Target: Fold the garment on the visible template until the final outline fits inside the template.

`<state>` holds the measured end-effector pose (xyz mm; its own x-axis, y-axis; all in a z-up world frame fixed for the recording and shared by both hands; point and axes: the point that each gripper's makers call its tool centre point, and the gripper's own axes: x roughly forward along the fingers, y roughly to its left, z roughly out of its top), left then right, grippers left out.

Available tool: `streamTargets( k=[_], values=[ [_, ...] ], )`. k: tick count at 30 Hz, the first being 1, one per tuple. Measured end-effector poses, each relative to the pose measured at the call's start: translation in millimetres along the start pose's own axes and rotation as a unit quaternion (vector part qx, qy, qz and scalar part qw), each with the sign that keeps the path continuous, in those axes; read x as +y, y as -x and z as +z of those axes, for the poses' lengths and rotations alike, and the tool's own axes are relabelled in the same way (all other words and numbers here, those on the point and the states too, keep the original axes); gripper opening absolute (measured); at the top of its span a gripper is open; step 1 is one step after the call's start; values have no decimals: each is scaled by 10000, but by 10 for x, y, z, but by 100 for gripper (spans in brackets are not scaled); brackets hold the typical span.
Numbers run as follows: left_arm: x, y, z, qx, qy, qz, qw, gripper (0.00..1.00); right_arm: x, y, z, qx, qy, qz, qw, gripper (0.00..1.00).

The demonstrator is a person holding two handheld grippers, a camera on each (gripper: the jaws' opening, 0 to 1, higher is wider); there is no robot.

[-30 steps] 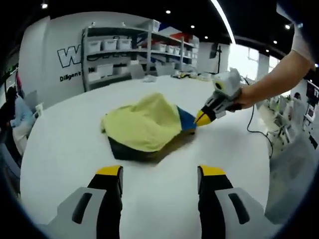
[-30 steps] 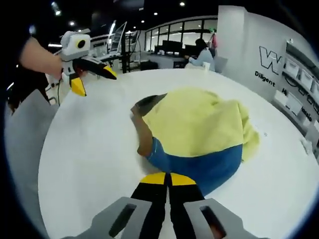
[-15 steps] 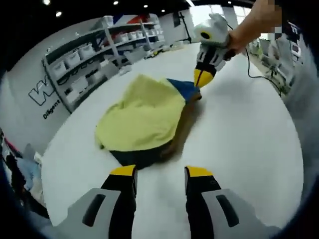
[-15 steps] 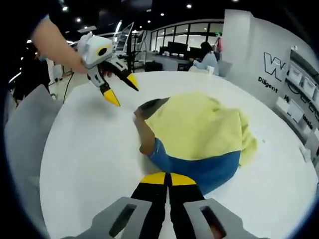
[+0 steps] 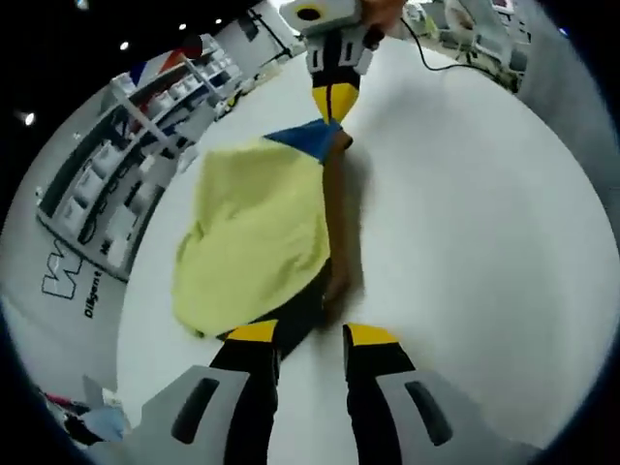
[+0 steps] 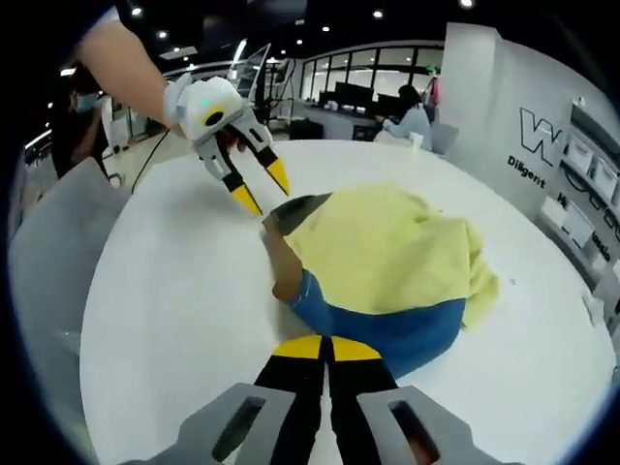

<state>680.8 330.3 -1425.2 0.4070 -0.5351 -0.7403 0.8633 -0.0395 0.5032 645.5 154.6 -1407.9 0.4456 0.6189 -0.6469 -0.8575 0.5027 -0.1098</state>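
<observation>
The garment lies bunched on the white round table (image 6: 174, 320), its yellow body (image 6: 387, 247) over a blue part (image 6: 387, 325). A brown strip (image 6: 281, 262) and a dark corner (image 6: 295, 206) show at its edge. My right gripper (image 6: 325, 347) is shut on the blue hem; in the left gripper view it (image 5: 334, 102) pinches the blue corner (image 5: 305, 140) at the garment's far end. My left gripper (image 5: 312, 334) is open, its tips just short of the dark near edge (image 5: 300, 305) below the yellow cloth (image 5: 257, 228). In the right gripper view it (image 6: 260, 187) hangs open right beside the dark corner.
Shelves with white bins (image 5: 126, 165) line a lettered wall (image 6: 542, 145). A person sits at desks (image 6: 412, 121) beyond the table. Grey cloth (image 6: 48, 252) hangs at the table's left side, and a cable (image 5: 436, 58) trails past the far rim.
My left gripper has swung in toward the garment, from well off to the side to its dark corner, staying open. The right gripper has kept its hold on the blue hem.
</observation>
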Motion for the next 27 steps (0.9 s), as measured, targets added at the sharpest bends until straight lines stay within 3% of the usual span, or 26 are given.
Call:
streamTargets(
  k=[7, 11, 16, 20, 23, 27],
  values=[
    [10, -92, -30, 154, -420, -106, 9989, 21, 13, -9, -9, 9, 130, 53, 9999, 0],
    [21, -135, -8, 179, -466, -181, 9986, 15, 17, -1, -18, 20, 158, 67, 9999, 0],
    [-13, -144, -19, 202, -394, -302, 9986, 3, 30, 20, -36, 40, 172, 81, 9998, 0],
    [-34, -84, -36, 198, -232, -346, 9989, 1, 73, 50, -27, 25, 174, 123, 9998, 0],
    [-40, -6, -8, 111, 123, -323, 9993, 1, 135, 88, -25, -2, 152, 187, 9997, 0],
    [-167, 131, 22, 56, 252, -390, 9989, 1, 281, 145, -50, -24, 100, 358, 9993, 0]
  ],
)
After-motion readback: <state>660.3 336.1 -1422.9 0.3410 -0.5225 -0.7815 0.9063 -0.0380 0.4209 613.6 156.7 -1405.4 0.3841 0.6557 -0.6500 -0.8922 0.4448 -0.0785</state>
